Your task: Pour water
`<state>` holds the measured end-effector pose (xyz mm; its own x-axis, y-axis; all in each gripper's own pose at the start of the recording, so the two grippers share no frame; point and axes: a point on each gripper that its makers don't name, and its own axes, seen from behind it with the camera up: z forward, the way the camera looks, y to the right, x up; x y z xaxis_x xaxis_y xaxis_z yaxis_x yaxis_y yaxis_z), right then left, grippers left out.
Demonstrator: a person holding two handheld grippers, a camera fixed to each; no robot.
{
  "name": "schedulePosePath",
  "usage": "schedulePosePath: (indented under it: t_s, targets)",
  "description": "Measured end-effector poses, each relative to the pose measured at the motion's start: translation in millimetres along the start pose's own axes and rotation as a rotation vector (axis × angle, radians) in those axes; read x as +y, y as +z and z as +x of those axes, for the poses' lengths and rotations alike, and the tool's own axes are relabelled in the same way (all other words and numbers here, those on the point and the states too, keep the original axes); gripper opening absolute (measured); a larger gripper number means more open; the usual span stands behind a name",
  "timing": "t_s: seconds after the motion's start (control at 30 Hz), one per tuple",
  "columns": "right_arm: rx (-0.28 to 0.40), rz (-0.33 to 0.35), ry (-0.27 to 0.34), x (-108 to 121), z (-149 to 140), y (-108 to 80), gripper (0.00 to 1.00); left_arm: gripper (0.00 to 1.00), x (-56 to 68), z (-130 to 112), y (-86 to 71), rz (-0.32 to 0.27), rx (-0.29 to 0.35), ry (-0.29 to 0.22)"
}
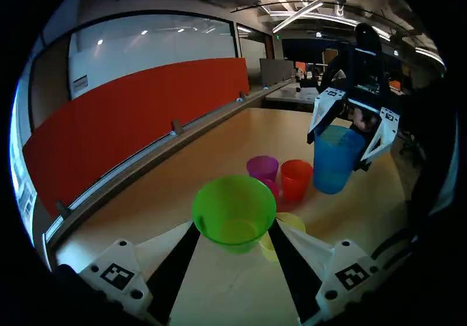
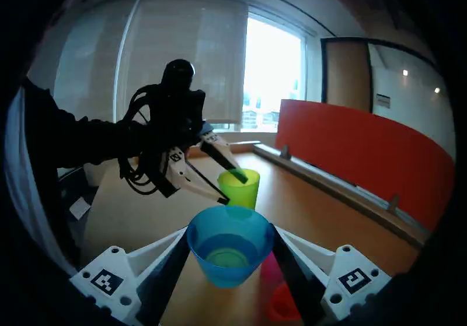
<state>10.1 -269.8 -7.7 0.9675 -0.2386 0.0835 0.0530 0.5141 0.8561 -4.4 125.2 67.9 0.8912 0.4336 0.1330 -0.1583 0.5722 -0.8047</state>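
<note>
Left gripper (image 1: 234,225): both fingers are pressing on the sides of a green cup (image 1: 234,212), jaws spread about the cup's width. The cup is standing upright and being held clear of the table (image 1: 146,197). Its bottom is showing a paler disc; I cannot tell whether that is liquid.

Right gripper (image 2: 229,238): its fingers are clamping a blue cup (image 2: 229,253) in the same way, upright. What looks like clear water is sitting low in this cup, well below the rim.

In the left gripper view, the right gripper (image 1: 338,148) is carrying the blue cup (image 1: 334,160) above the far part of the table. In the right gripper view, the left gripper (image 2: 233,189) and the green cup (image 2: 239,189) are hanging beyond the blue one, with a dark sleeve (image 2: 76,139) behind.

On the table between the two held cups, a purple cup (image 1: 262,167) and an orange cup (image 1: 295,179) are standing side by side. A yellow cup (image 1: 292,222) is peeking out from just behind the green one. What these three hold is not visible.

An orange partition (image 1: 134,110) is running along the table's far edge.
</note>
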Motion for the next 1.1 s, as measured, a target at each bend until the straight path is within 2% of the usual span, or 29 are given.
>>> schedulePosePath:
  t_s: [0.3,0.87,1.1]
  targets:
    - [0.070,-0.029,0.022,5.6,16.3,-8.9,0.93,0.83,3.3,12.8,-4.6,0.028,0.061,-0.019]
    - [0.082,-0.039,0.020,6.0,19.3,-14.6,0.93,0.83,8.9,37.8,-21.7,0.082,0.207,-0.061]
    - [0.082,-0.044,0.013,5.5,21.2,-17.5,0.93,0.83,10.5,41.0,-27.7,0.101,0.239,-0.072]
